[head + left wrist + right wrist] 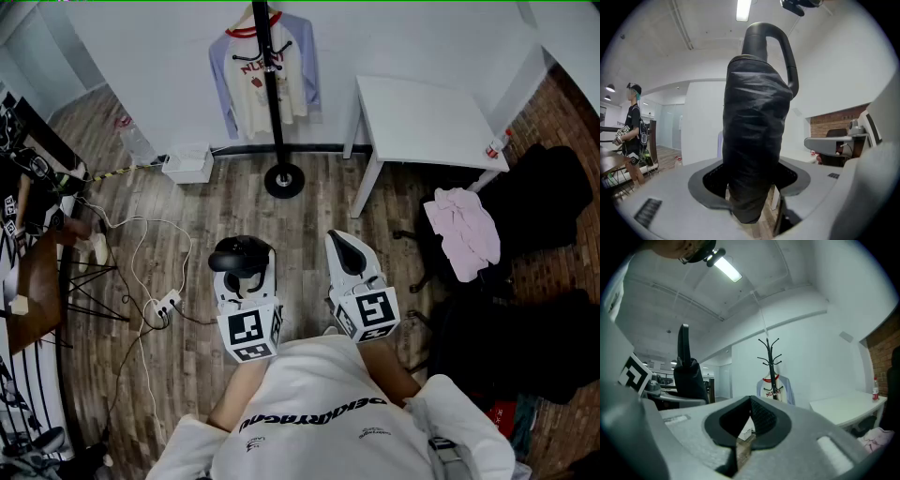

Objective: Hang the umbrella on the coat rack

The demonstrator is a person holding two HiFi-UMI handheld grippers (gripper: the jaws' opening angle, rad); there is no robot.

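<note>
left gripper (749,190) clamps the folded umbrella (757,117) upright (handle up).

Coat rack (273,94) top cut off at head view's upper edge; umbrella (754,140) lower end hidden behind left gripper (244,272).

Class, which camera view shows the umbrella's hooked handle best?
The left gripper view: the umbrella stands upright between the jaws, its hooked handle in full side profile. The head view shows the handle only as a dark lump from above. The right gripper view shows it small and edge-on at the left.
</note>
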